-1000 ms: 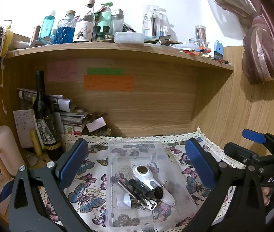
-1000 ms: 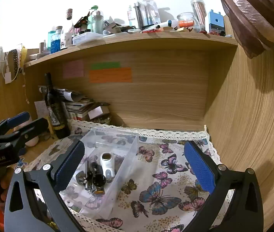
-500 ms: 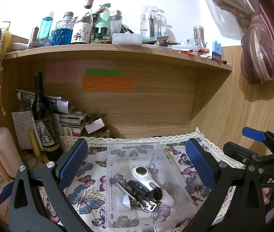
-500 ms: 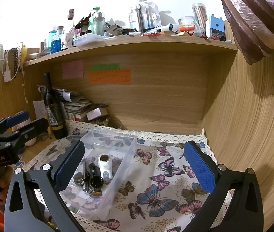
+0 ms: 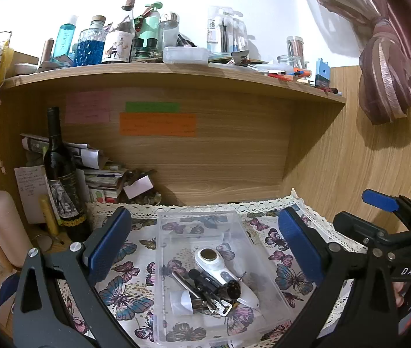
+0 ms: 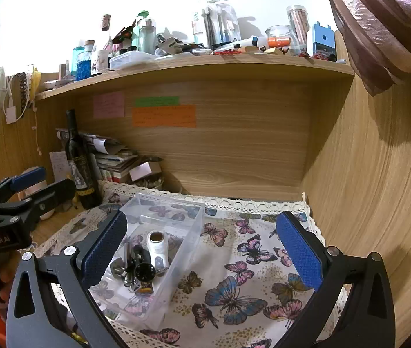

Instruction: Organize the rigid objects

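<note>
Clutter sits gathered in the clear bin (image 5: 205,264) on the butterfly cloth (image 6: 249,266): a white handheld gadget (image 5: 220,272) lies slanted across the middle, with a dark jumble of metal bits (image 5: 205,293) — a black cap, a clip, a rod, too tangled to name singly — piled against its near end. The far half of the bin is bare.

Both tools are empty with fingers spread wide. The left gripper (image 5: 205,249) hangs above the bin, its pads flanking the bin's two long walls. The right gripper (image 6: 199,249) hovers over the cloth to the right of the bin, with only its left pad overlapping the bin's near corner. A wine bottle (image 5: 61,179) stands to the left of the bin, near a stack of papers.

Judging by how things lie, the sorting looks close to finished, and nothing loose shows on the cloth. If another piece is to be taken, the gadget is the easy one — grip it across its narrow waist, and lift straight up so the small parts leaning on it do not scatter over the bin's wall.
</note>
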Available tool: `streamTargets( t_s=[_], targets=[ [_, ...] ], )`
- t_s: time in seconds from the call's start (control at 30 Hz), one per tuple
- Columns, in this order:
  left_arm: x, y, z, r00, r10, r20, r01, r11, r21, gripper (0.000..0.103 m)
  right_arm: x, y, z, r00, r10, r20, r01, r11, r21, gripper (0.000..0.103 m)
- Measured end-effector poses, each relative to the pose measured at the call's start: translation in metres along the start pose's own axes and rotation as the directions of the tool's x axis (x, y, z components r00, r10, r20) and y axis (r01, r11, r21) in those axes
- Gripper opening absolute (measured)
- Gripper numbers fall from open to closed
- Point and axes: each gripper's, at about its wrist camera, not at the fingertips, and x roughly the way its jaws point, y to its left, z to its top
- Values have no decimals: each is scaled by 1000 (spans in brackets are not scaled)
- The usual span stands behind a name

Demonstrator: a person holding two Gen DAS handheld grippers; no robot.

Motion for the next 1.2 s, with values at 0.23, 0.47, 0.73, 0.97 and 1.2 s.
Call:
streamTargets(
  t_s=[0.23, 0.47, 0.73, 0.97, 1.2],
  targets=[
    [0, -1, 0, 1000, 0, -1, 0, 1000, 0, 103, -1, 1, -1, 1000, -8, -1, 8, 1000, 3, 103],
    [1, -2, -1, 1000, -1, -2, 1, 1000, 0, 103, -1, 1, -1, 1000, -6, 2, 6, 1000, 0, 103],
    [1, -3, -1, 1000, -5, -6, 5, 1000, -2, 103, -1, 4, -2, 1000, -9, 2, 9, 1000, -3, 103],
    [1, -4, -1, 1000, -25, -7, 25, 1000, 0, 103, -1, 4, -2, 1000, -9, 1, 9, 1000, -4, 103],
    [1, -5, -2, 1000, -24, -10, 24, 1000, 2, 103, -1, 4, -2, 1000, -7, -2, 7, 1000, -3, 103]
  ],
)
